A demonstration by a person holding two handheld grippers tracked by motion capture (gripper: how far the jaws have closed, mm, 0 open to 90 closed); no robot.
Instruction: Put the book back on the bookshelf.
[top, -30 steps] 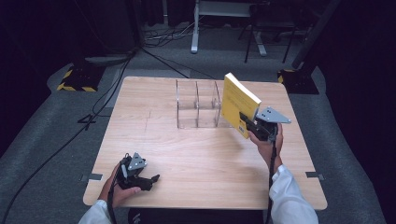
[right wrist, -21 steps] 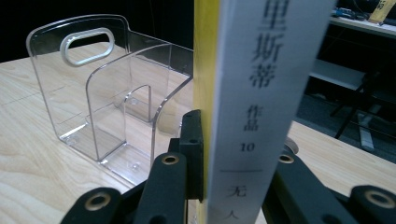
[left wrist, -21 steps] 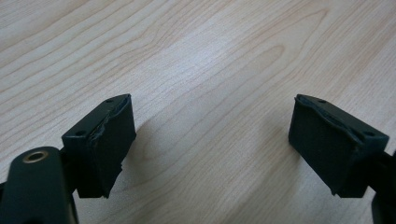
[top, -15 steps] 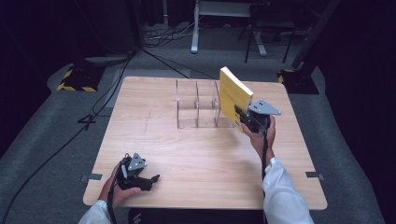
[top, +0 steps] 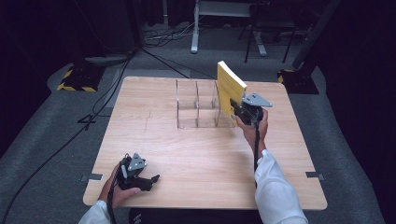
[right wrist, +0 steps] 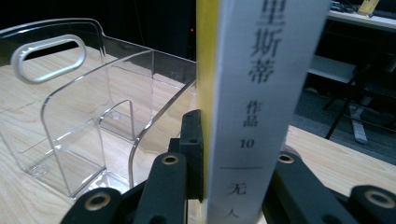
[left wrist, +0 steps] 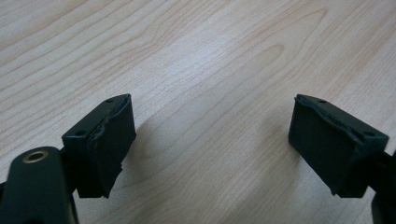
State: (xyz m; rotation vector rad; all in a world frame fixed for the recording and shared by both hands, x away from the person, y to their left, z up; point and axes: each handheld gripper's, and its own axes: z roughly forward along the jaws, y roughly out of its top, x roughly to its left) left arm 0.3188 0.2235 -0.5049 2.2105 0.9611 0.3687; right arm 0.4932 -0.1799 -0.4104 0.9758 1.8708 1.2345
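High view: right gripper (top: 243,108) is clamped on a yellow book (top: 229,87), held upright and tilted in the air just at the right end of the clear acrylic organizer (top: 198,105), which stands mid-table w/ its dividers running front to back. Left gripper (top: 140,175) rests near the front-left corner of the table (top: 201,163), jaws wide apart, nothing between them — left gripper view confirms bare wood between the pads (left wrist: 105,149).

Right gripper view: book spine (right wrist: 261,93) sits pinched between the jaws, the curved divider wall (right wrist: 154,121) just beside it on the left.

Risks, as I judge them: grip is on the book's lower edge only, so the tall part can lever and slip or swing if the hand tips fast. Organizer looks light — a book corner catching the divider rim or end wall could shove or tip it, esp. w/ the left gripper well apart and not bracing it. Coming in tilted, the book could also wedge across a slot instead of dropping in — or land outside the end wall.
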